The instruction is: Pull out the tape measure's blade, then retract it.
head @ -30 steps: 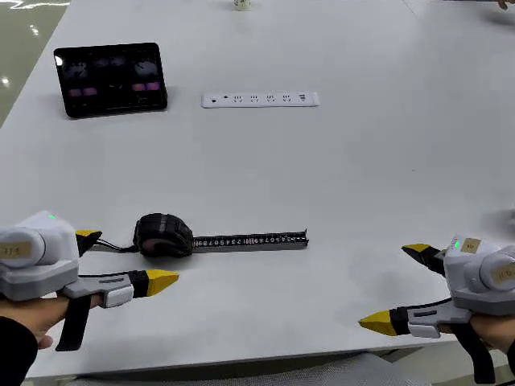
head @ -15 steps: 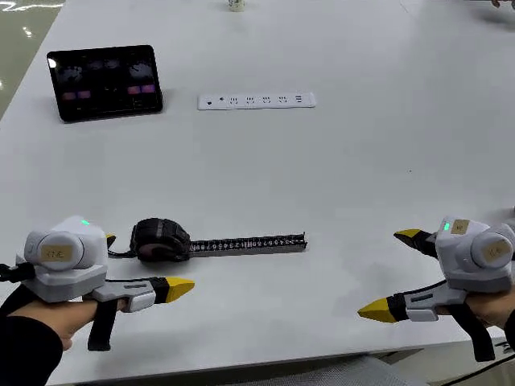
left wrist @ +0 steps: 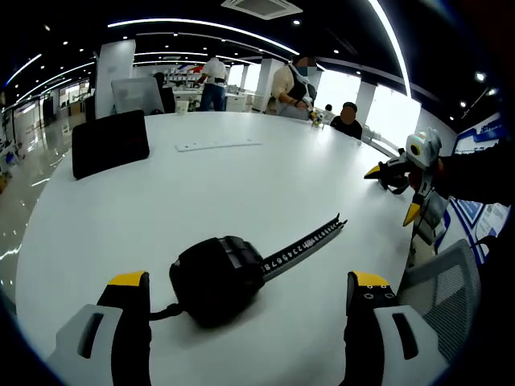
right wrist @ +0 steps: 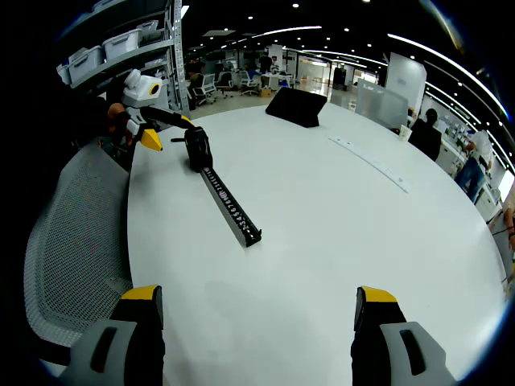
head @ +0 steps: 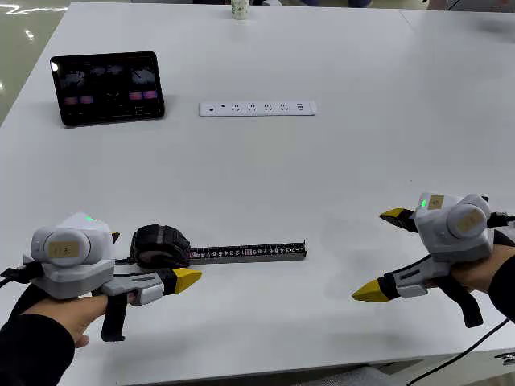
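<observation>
The black tape measure (head: 161, 245) lies on the white table (head: 338, 161) at the near left, its blade (head: 249, 252) drawn out to the right and flat on the surface. My left gripper (head: 153, 259) is open, one jaw on each side of the case (left wrist: 216, 277), not touching it. The blade (left wrist: 304, 243) runs away to the right between those jaws. My right gripper (head: 380, 252) is open and holds nothing, well to the right of the blade's end hook (right wrist: 251, 237). The case (right wrist: 197, 149) and the left gripper (right wrist: 167, 131) sit at the far end in the right gripper view.
A dark tablet (head: 107, 87) stands propped at the far left. A white power strip (head: 257, 108) lies mid-table, and a small cup (head: 240, 8) is at the far edge. A grey mesh chair (right wrist: 72, 241) is by the near edge. People stand beyond the table (left wrist: 294, 80).
My left gripper has moved forward and right until its jaws flank the tape case. The right gripper has drifted a little left and up. The blade stays extended.
</observation>
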